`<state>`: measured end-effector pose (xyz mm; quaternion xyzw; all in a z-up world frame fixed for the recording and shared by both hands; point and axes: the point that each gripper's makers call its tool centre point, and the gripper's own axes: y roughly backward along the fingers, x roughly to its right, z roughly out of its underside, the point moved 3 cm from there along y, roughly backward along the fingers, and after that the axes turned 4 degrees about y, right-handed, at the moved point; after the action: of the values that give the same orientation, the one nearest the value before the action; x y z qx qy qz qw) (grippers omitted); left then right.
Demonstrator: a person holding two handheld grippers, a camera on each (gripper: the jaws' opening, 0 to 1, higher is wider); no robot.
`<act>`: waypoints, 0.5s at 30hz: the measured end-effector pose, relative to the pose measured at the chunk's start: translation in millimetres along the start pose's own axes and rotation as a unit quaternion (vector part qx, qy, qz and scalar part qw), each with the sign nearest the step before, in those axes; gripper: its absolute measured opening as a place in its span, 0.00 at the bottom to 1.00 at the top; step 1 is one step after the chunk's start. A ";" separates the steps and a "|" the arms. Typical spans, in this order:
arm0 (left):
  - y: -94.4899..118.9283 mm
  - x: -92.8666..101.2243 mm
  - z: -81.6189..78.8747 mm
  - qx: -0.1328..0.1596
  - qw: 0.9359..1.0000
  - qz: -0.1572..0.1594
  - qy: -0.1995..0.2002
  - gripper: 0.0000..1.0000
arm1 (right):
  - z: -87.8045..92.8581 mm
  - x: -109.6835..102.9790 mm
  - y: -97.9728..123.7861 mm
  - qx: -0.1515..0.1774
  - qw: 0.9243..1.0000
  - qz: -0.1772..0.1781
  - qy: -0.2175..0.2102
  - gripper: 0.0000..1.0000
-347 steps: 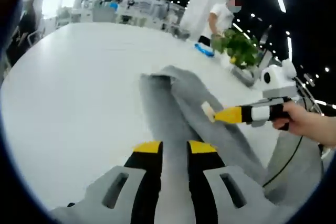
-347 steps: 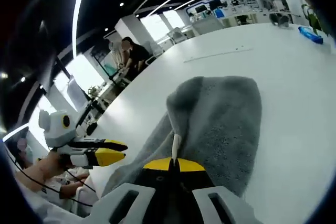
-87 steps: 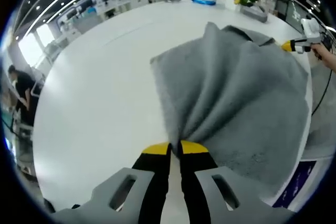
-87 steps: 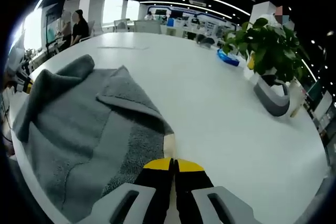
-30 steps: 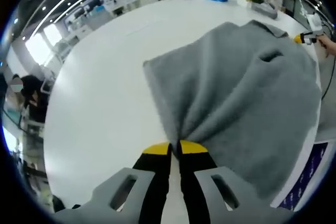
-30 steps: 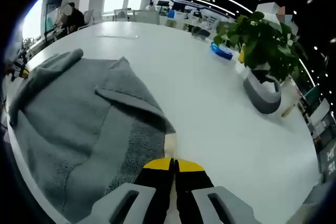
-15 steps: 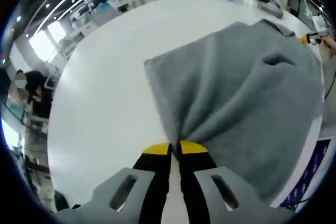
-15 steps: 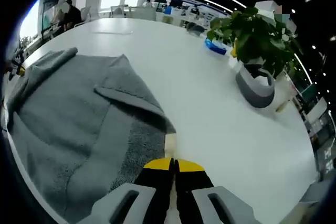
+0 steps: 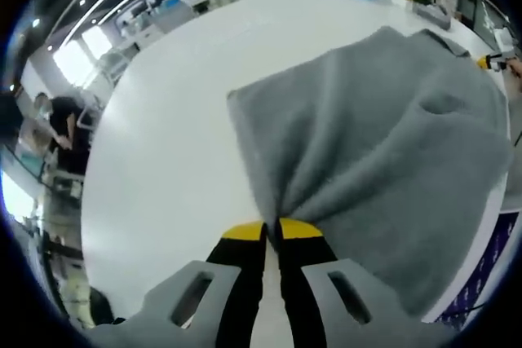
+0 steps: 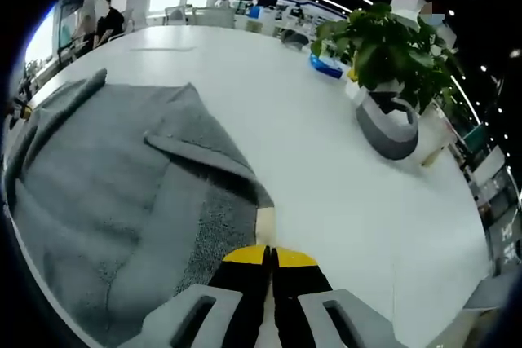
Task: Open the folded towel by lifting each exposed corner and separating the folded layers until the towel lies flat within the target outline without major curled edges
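With both grippers' fingers (image 9: 272, 230) (image 10: 270, 257) pinching towel (image 9: 383, 136) corners, pull apart evenly, low over the table (image 9: 163, 152), flattening the fold.

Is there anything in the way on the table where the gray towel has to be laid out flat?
Nothing visible blocks it. Both grippers already pinch the towel: the left gripper and the right gripper. The white table around it is bare. The potted plant and a blue thing stand apart from the towel. No target outline can be made out.

One grey towel (image 9: 383, 136) lies on one white worktop (image 9: 163, 120), with one potted plant (image 10: 383, 63) and one blue object (image 10: 326, 67).
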<state>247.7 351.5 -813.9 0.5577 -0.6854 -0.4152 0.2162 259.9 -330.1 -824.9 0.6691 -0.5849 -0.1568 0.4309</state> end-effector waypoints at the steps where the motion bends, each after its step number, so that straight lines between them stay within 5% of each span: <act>1: 0.3 -1.4 0.7 -0.001 1.000 -0.001 0.000 0.04 | 0.3 0.5 0.3 -0.001 1.000 0.000 0.001 0.00; 15: 2.7 -12.8 5.4 -0.007 1.000 -0.011 0.016 0.04 | 10.0 9.3 4.9 -0.015 1.000 0.016 0.005 0.00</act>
<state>245.7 365.3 -812.6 0.5705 -0.6725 -0.4134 0.2267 252.1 -342.3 -824.2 0.6541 -0.5911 -0.1552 0.4457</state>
